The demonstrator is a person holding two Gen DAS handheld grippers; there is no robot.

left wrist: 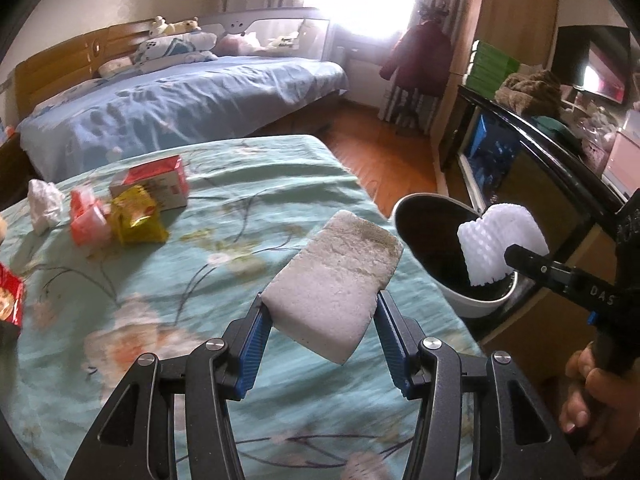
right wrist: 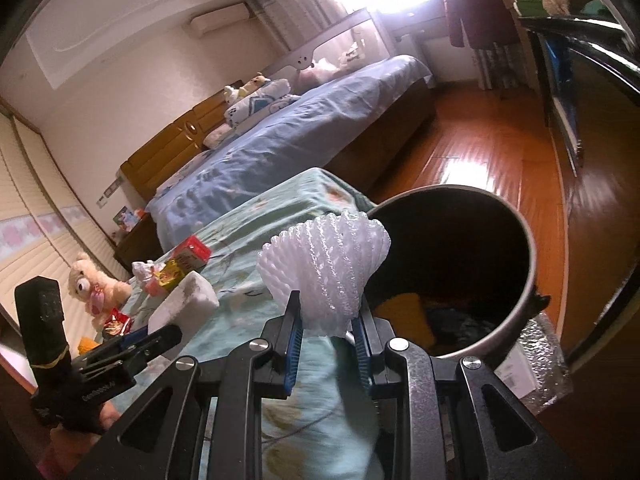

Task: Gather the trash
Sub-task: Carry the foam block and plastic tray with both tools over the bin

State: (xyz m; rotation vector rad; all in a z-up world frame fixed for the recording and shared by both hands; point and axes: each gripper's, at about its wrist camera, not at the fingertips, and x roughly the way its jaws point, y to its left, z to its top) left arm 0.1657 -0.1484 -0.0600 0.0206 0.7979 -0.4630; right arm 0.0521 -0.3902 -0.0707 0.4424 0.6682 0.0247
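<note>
My left gripper (left wrist: 320,306) is shut on a white foam block (left wrist: 334,280) and holds it above the teal floral cloth (left wrist: 160,320). My right gripper (right wrist: 326,314) is shut on a white foam net sleeve (right wrist: 324,268), held at the rim of the round trash bin (right wrist: 532,272). In the left wrist view the sleeve (left wrist: 500,240) hangs over the bin's (left wrist: 472,306) dark opening. The bin stands just off the cloth's right edge. The foam block also shows in the right wrist view (right wrist: 184,300).
On the cloth at the far left lie a red and white box (left wrist: 156,182), a yellow wrapper (left wrist: 136,216), a pink packet (left wrist: 86,218) and crumpled white paper (left wrist: 42,206). A blue bed (left wrist: 180,96) stands behind. A dark cabinet (left wrist: 520,168) is on the right.
</note>
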